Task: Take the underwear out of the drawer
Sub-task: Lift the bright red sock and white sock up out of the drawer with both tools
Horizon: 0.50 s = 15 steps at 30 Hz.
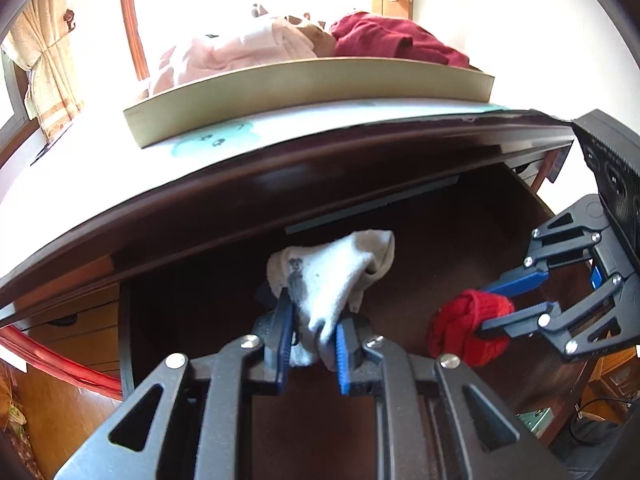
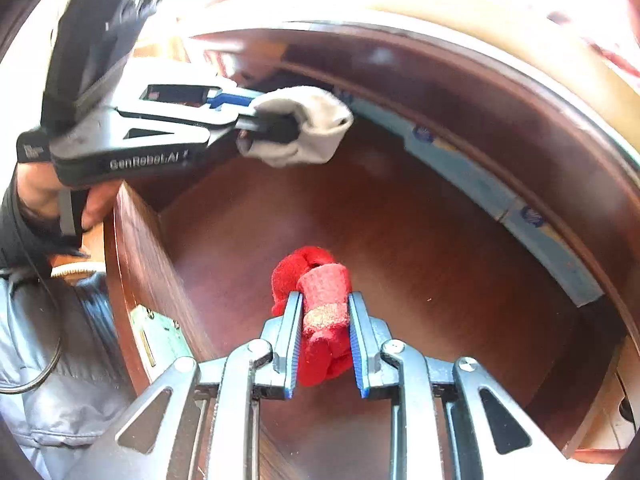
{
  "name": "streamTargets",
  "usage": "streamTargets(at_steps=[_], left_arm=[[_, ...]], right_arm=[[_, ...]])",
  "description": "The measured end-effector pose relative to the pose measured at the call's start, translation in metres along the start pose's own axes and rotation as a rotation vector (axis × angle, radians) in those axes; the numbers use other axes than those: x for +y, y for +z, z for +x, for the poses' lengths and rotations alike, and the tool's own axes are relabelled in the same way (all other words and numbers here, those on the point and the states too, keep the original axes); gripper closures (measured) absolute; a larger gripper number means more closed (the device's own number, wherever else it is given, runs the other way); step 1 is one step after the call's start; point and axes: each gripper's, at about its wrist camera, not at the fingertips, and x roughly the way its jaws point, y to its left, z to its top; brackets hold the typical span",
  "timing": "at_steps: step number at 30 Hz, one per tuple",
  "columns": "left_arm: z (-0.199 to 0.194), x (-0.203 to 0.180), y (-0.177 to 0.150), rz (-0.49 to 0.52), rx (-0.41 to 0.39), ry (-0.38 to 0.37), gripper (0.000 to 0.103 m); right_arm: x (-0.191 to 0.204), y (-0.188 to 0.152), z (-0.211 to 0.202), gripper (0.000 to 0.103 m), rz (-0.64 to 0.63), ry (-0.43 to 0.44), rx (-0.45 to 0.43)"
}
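Note:
My left gripper (image 1: 313, 322) is shut on a grey-white bundled garment (image 1: 332, 276), held above the dark wooden drawer (image 1: 440, 220). The same garment (image 2: 308, 128) and the left gripper (image 2: 276, 120) show at the upper left of the right wrist view. My right gripper (image 2: 325, 322) is shut on a red rolled garment (image 2: 320, 308), lifted over the drawer floor (image 2: 400, 240). In the left wrist view the red garment (image 1: 464, 332) hangs at the right between the right gripper's fingers (image 1: 516, 280). The visible drawer floor is bare.
On the dresser top (image 1: 280, 128) stands a shallow tan tray (image 1: 312, 84) holding pink (image 1: 224, 56) and dark red clothes (image 1: 392, 40). A curtain (image 1: 44, 64) hangs at the left. A person's hand (image 2: 44, 196) and grey padded sleeve (image 2: 48, 344) sit left of the drawer's side wall (image 2: 152, 272).

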Motion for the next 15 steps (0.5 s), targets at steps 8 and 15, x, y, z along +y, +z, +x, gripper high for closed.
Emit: streamTargets(at_steps=[8,15], left_arm=[[-0.014,0.015,0.008,-0.012,-0.026,0.007,0.087],[-0.015,0.015,0.004,-0.033,-0.059,0.019,0.087]], right_arm=[[-0.012,-0.007,-0.029,0.078,0.074,0.01,-0.164],[-0.008,-0.006,-0.04,0.078,0.092,0.027,-0.218]])
